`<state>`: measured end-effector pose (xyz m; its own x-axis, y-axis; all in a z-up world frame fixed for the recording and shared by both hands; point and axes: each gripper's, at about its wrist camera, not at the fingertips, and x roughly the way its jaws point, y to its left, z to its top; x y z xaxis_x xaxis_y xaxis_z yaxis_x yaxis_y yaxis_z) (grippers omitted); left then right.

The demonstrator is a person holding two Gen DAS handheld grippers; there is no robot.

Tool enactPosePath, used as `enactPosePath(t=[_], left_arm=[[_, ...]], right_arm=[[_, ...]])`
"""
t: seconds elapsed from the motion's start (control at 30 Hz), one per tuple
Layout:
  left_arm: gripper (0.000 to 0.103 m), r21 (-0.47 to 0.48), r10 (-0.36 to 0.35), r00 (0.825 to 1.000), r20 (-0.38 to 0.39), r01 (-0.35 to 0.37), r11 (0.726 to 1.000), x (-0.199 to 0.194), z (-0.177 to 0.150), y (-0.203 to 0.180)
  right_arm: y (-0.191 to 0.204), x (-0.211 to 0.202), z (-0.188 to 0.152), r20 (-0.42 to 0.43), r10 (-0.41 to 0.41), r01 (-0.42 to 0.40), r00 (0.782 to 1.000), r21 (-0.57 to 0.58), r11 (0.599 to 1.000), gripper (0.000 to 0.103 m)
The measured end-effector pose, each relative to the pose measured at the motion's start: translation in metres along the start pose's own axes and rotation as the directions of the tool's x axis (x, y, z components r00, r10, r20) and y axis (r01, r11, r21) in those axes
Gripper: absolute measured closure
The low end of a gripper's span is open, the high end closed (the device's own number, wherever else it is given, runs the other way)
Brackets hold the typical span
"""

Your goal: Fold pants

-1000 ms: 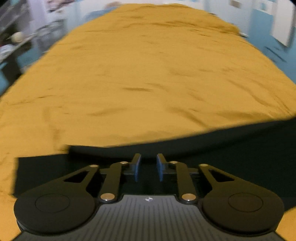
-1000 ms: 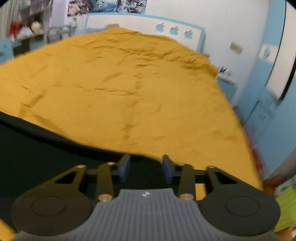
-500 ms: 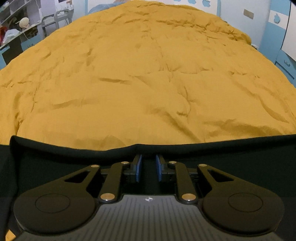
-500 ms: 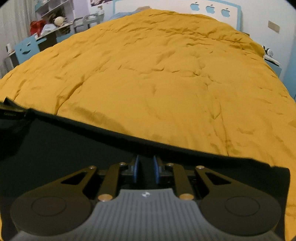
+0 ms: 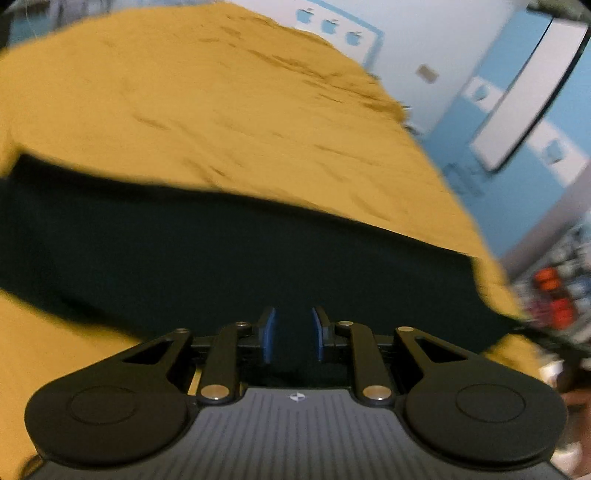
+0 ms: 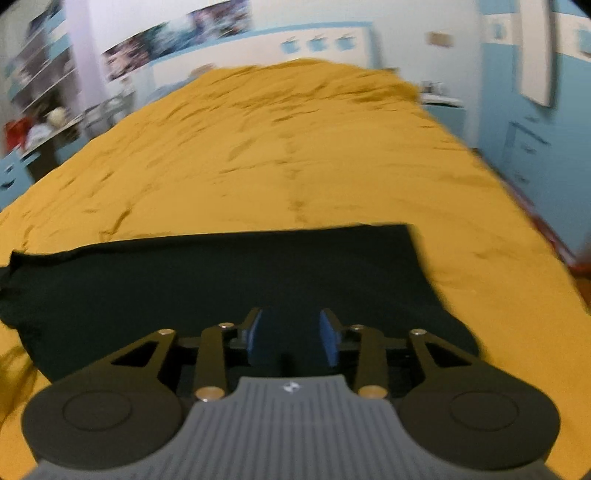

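Two tools hang over black pants spread flat on a bed with a mustard-yellow cover. In the left wrist view the pants [image 5: 236,258] run as a dark band from the left edge down to the lower right, with the bed cover [image 5: 207,110] above them and again at the lower left. The left tool [image 5: 293,334] sits at bottom centre, its blue pads [image 5: 269,334] a small gap apart; dark cloth shows behind that gap, but the picture is blurred and I cannot tell whether the pads pinch any fabric. A white headboard with blue apple shapes [image 5: 328,26] stands at the top, and blue cabinets [image 5: 517,122] fill the upper right.

In the right wrist view the pants [image 6: 221,273] lie across the lower middle as a broad dark patch, with a straight far edge and a squared corner toward the right. The bed cover [image 6: 295,147] stretches away above them to the headboard [image 6: 317,42]. The right tool [image 6: 293,341] is at bottom centre, and its jaws have just been opening; the blue pads [image 6: 330,341] now stand spread apart, above the cloth, gripping nothing. Shelves with clutter [image 6: 37,122] show blurred at the left edge.
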<state>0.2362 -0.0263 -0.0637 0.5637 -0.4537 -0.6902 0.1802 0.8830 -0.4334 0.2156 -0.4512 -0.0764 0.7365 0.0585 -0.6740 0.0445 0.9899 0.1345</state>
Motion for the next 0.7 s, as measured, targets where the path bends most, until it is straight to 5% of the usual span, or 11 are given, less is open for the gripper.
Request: enactPosePath(t=[0.13,0.33,0.5,0.57,0.6,0.7], left_arm=[[0.078,-0.095,-0.131,0.991,-0.041,0.126,0.987,0.009,-0.032,-0.025],[0.076,-0.284,-0.168,0.985,-0.036,0.151,0.947,0.041,-0.04,-0.025],[0.076,-0.34,-0.147,0.987,-0.057,0.119,0.933,0.06,-0.04,-0.024],[0.083,-0.362,-0.139,0.989,-0.049,0.112,0.925,0.065,-0.042,-0.023],[0.095,-0.377,-0.151,0.988,-0.045,0.123,0.918,0.067,-0.043,-0.023],[0.102,-0.368,-0.13,0.99,-0.055,0.101,0.924,0.067,-0.046,-0.027]], right_arm=[[-0.033,-0.038,-0.025,0.007,-0.04,0.039,0.999,0.146,0.989,0.059],[-0.071,-0.057,-0.053,-0.014,-0.006,0.01,1.0,0.334,0.943,0.043],[-0.111,-0.05,-0.06,0.026,0.051,-0.057,0.998,0.558,0.828,0.037],[-0.124,-0.039,-0.061,0.048,0.088,-0.098,0.995,0.645,0.757,0.039],[-0.129,-0.031,-0.059,0.057,0.111,-0.121,0.992,0.68,0.723,0.04],[-0.138,-0.005,-0.055,0.052,0.123,-0.121,0.991,0.741,0.661,0.058]])
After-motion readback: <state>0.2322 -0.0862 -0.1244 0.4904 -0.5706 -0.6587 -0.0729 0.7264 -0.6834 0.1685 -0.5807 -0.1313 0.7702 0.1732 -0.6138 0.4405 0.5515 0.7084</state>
